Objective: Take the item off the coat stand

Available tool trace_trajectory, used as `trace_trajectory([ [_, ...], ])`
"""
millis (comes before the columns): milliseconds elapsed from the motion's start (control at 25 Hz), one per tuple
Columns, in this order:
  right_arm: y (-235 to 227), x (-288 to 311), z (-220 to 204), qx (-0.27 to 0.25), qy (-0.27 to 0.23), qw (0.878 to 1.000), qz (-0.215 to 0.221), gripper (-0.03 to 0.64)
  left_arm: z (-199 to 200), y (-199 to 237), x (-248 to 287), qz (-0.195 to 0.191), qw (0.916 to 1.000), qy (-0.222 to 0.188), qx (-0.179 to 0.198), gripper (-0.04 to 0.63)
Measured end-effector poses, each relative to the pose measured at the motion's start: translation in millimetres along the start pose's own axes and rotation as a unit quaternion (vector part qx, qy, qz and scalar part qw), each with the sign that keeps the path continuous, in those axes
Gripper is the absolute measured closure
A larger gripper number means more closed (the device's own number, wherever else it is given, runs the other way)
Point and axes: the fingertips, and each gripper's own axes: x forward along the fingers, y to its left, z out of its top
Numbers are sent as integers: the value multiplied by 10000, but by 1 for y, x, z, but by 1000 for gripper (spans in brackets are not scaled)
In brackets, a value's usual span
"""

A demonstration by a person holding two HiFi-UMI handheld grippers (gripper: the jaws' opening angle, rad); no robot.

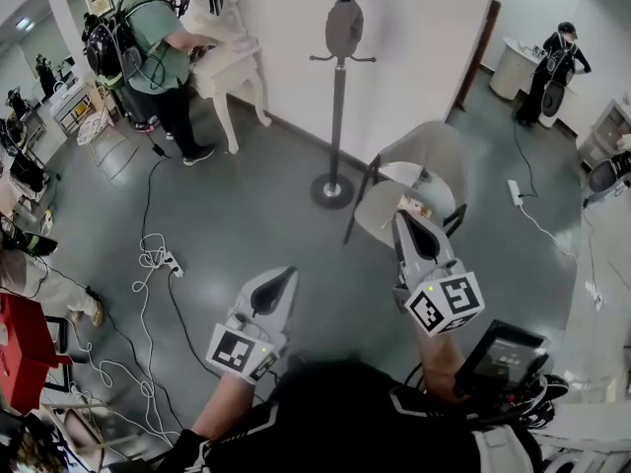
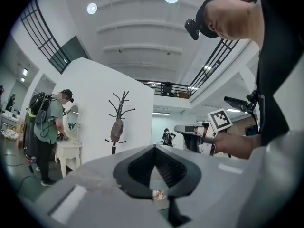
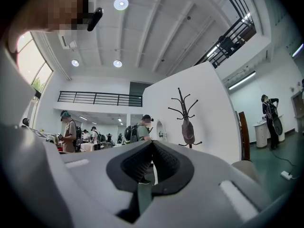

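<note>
A dark coat stand (image 1: 338,87) rises against the white wall, its round base on the grey floor. A grey-brown item (image 1: 344,28) hangs from its upper hooks. The stand (image 2: 116,122) and the item (image 2: 117,129) show far off in the left gripper view, and the stand (image 3: 186,118) with the item (image 3: 188,132) in the right gripper view too. My left gripper (image 1: 288,276) and right gripper (image 1: 404,215) are both held low, well short of the stand, jaws shut with nothing between them.
A grey chair (image 1: 414,180) stands right of the stand's base. A person (image 1: 158,47) bends at a white dressing table (image 1: 232,62) at the back left. White cables (image 1: 148,264) trail over the floor. Another person (image 1: 552,67) stands at the far right.
</note>
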Motion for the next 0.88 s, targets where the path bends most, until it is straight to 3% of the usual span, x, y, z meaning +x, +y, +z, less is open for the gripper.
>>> trace_trajectory([
  [440, 15, 12, -3, -59, 1, 10000, 38, 609, -4, 14, -11, -65, 9998, 12, 181, 606],
  [880, 48, 38, -10, -170, 51, 9998, 16, 609, -7, 44, -32, -287, 9995, 70, -53, 606],
])
